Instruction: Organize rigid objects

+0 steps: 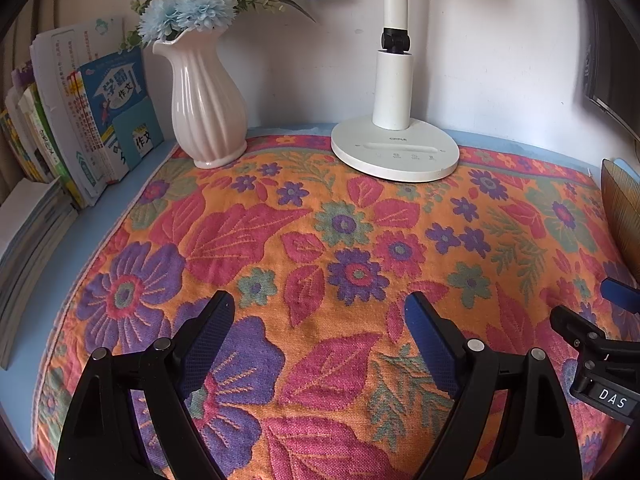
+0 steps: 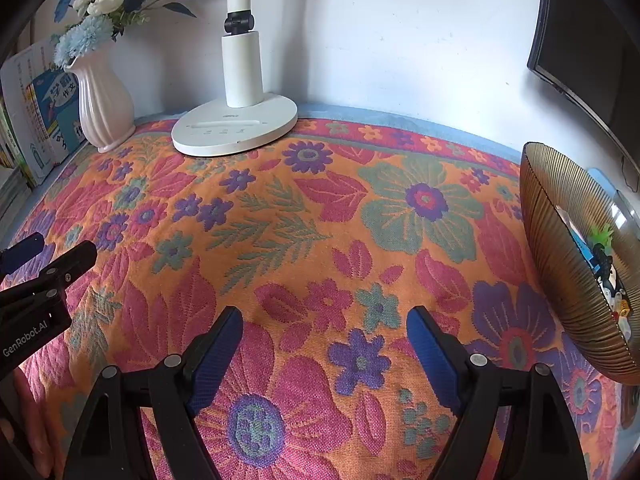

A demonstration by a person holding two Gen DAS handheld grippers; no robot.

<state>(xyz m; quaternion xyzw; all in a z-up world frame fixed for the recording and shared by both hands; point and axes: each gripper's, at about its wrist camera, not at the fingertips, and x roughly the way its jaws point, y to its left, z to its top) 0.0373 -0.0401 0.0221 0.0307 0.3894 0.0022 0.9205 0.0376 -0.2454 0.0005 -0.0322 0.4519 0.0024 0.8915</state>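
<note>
Nearest the cameras, the left gripper (image 1: 320, 320) and the right gripper (image 2: 324, 332) hang side by side above the floral cloth (image 1: 320, 240), each tilted downward. Both pairs of jaws stand spread wide, and nothing but bare cloth lies between the blue pads (image 2: 216, 360); neither tool touches anything.

Farther out, at the right edge of the cloth, stands a ribbed amber glass bowl (image 2: 560, 272). It holds the task's things, a cluster of small toy figures (image 2: 608, 276), which are partly hidden by the bowl's wall and too small to name singly. Judged by their look, they are light, stiff plastic pieces, likely smooth and inclined to slip or roll. A pinch across the widest solid part of one piece seems best. The bowl is probably brittle and fairly heavy; its thin rim is the natural hold, taken gently.

At the far wall stand a white desk lamp (image 1: 394, 152) and a pale pink fluted vase (image 1: 208, 108) of artificial flowers (image 1: 192, 8), the vase tall and probably easy to topple. Leaning books (image 1: 100, 120) fill the left corner, and a dark screen (image 2: 592, 40) hangs at the right.
</note>
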